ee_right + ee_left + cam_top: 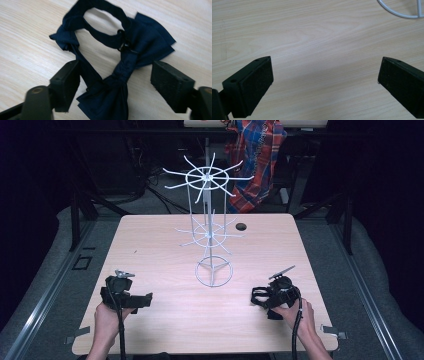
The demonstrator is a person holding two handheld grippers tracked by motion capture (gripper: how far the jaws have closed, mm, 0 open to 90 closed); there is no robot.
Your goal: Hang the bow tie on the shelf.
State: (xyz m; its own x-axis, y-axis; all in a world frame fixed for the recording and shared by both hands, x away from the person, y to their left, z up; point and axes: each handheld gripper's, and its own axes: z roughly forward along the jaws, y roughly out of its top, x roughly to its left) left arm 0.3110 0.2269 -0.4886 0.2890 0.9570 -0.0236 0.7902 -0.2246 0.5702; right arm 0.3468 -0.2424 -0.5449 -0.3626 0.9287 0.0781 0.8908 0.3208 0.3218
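Two hand-held black grippers rest low on the pale wooden surface (165,240) in the high view: the left gripper (145,300) sits well apart from the white wire display stand with spoked hook rings (210,220), while the right gripper (257,296) has its jaws over a dark navy fabric bow tie with a strap loop (261,295).

Seen from the left gripper view, the left gripper (325,82) has its jaws spread wide over bare wood, holding nothing; the stand's ring base (399,10) lies far ahead of the right-hand jaw.

Seen from the right gripper view, the right gripper (116,86) stands partly open, pads not yet pressing, with the bow tie (125,57) between them. The bow's long axis runs from just below the jaws away to the upper right, the knot midway, the strap loop ahead. I judge the risk is pinching only one loose wing or the strap, so the tie dangles, twists or slips.
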